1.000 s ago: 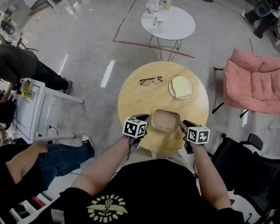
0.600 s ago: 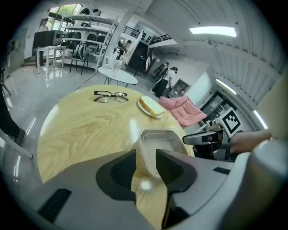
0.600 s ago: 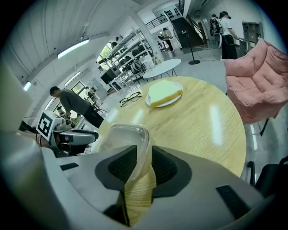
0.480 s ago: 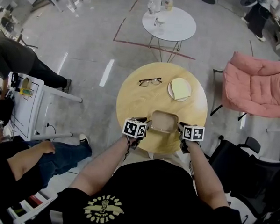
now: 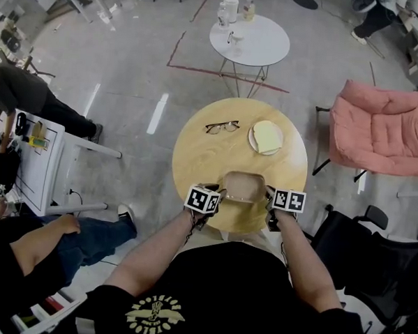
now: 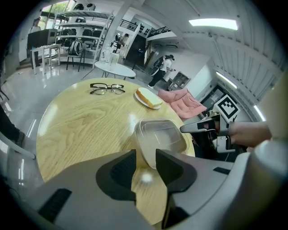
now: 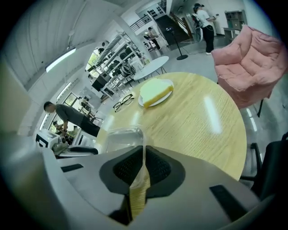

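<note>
A clear plastic container (image 5: 243, 188) sits at the near edge of the round wooden table (image 5: 203, 152). My left gripper (image 5: 220, 193) is at its left side. In the left gripper view the jaws (image 6: 145, 152) stand a narrow gap apart, and the corner of the container (image 6: 162, 137) fills that gap. My right gripper (image 5: 269, 194) is at the container's right side. In the right gripper view its jaws (image 7: 143, 150) are pressed together on the thin rim of the container (image 7: 120, 137). Farther back lie a pair of black glasses (image 5: 223, 127) and a plate with a pale slice of bread (image 5: 267, 138).
A pink armchair (image 5: 375, 129) stands to the right of the table, a small white round table (image 5: 249, 39) with bottles behind it. A white cart (image 5: 45, 161) and seated people are at the left. A black chair (image 5: 372, 248) is near right.
The right gripper's jaws have closed from a small gap onto the container's rim. The left gripper's jaw gap looks the same. Both grippers stayed at the container's sides.
</note>
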Available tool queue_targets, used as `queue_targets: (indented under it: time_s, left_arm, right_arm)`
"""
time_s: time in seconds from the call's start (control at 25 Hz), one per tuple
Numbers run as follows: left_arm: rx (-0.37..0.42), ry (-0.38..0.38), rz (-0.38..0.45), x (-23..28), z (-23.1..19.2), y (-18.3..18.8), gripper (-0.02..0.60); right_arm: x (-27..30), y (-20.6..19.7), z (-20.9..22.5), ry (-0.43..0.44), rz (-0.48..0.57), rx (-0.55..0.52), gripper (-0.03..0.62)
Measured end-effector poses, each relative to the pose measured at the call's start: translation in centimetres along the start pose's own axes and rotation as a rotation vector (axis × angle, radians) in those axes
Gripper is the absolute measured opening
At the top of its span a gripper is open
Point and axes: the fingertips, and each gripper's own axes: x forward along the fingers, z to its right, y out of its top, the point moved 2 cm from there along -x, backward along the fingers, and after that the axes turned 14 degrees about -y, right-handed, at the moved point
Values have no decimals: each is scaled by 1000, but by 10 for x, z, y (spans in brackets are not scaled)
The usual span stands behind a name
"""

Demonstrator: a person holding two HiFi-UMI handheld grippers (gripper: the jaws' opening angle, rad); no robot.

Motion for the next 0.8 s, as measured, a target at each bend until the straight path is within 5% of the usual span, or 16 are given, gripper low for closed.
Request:
queue_targets:
  time_s: [0.4,0.8]
  left_arm:
    - [18,-10,31,-3,6,8,147]
    - [-7,-18,100,-22,3,22,149]
  right_arm:
    - [-19,-1,1,110,-10,206,31]
    - [-48,7,-12,266,38,263,32]
